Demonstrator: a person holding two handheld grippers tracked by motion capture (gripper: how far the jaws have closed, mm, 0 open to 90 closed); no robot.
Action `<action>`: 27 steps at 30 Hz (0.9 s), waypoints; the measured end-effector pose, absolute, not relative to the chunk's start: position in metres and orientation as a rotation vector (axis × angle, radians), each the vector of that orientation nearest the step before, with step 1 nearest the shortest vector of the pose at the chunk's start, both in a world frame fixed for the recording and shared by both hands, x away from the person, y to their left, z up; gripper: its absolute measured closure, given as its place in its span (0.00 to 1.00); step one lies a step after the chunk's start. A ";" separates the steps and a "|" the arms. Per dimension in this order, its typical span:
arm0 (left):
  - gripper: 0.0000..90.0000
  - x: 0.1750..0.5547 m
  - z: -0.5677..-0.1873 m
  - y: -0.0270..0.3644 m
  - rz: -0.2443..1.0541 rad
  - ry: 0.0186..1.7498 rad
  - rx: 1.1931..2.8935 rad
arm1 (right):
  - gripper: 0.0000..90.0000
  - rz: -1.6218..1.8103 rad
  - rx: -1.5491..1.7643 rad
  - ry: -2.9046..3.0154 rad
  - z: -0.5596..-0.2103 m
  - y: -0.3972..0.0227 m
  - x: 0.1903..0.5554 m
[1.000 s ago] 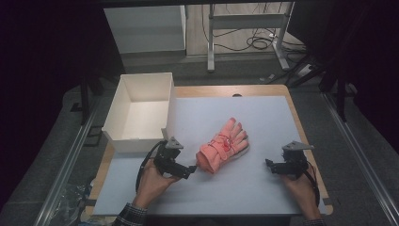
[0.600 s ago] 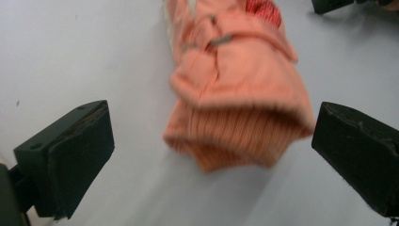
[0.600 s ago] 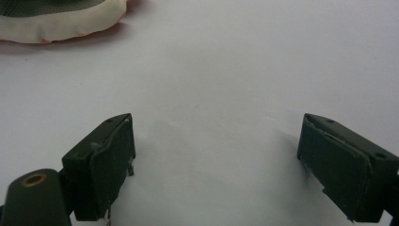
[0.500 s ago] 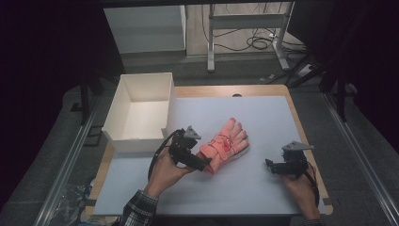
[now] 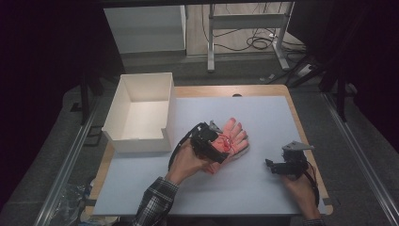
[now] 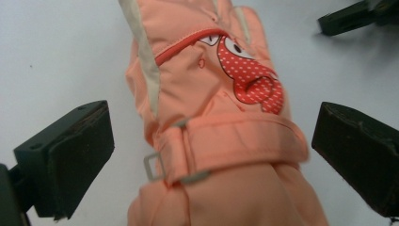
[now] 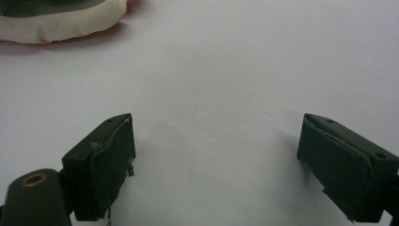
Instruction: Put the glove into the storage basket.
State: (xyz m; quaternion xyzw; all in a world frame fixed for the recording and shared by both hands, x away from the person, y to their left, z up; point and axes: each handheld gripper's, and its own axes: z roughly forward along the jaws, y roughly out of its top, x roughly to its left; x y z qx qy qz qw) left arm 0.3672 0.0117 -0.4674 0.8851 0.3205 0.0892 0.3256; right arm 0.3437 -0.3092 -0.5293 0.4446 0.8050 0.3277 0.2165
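The right tool [image 5: 269,163] sits low on the tabletop [image 5: 263,117] near the right edge, held by the right hand [image 5: 297,184]. Its jaws are wide open and hold nothing. In the right gripper view there is just bare pale tabletop between them, and the cream edge of the glove [image 7: 61,21] peeks in at the top left corner, well apart from the jaws.

The left hand [image 5: 188,160] reaches in from the bottom with a checked sleeve [image 5: 153,205]. The left tool [image 5: 221,155] is over the wrist end of the glove [image 5: 230,139]. In the left gripper view its jaws are wide open, one on each side of the glove's cuff, and they do not touch it. A black cable [image 5: 176,148] loops from this tool.

The glove lies flat in the middle of the tabletop, between the two tools. Its long side runs from the near left to the far right, with the fingers pointing away toward the far right and the cuff toward the person.

The glove [image 6: 211,117] is soft, puffy and peach-pink. It has a strap [image 6: 226,143] with a metal buckle [image 6: 155,167] across the wrist, a cream stripe down one side, a red line, and a red spotty shape with eyes on the back.

Farther off at the left is an open white box [image 5: 141,113], just beside the tabletop's left edge, well apart from the glove. Past the tabletop are a metal stand [image 5: 244,28] and cables [image 5: 256,42] on the floor.
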 end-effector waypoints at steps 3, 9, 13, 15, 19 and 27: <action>0.00 0.372 -0.475 0.009 0.194 0.854 2.309 | 0.13 0.908 1.234 2.230 -0.529 -0.309 0.344; 0.00 0.372 -0.486 0.001 0.195 0.830 2.392 | 0.13 0.908 1.232 2.231 -0.529 -0.309 0.344; 0.00 0.371 -0.495 0.000 0.211 0.836 2.432 | 0.13 0.909 1.233 2.229 -0.529 -0.309 0.344; 0.00 0.371 -0.499 -0.001 0.238 0.843 2.455 | 0.13 0.908 1.233 2.229 -0.529 -0.309 0.344; 0.00 0.372 -0.508 -0.002 0.256 0.857 2.476 | 0.13 0.908 1.232 2.230 -0.529 -0.309 0.344; 0.08 0.366 -0.519 -0.007 0.249 0.859 2.489 | 0.13 0.909 1.234 2.229 -0.529 -0.309 0.344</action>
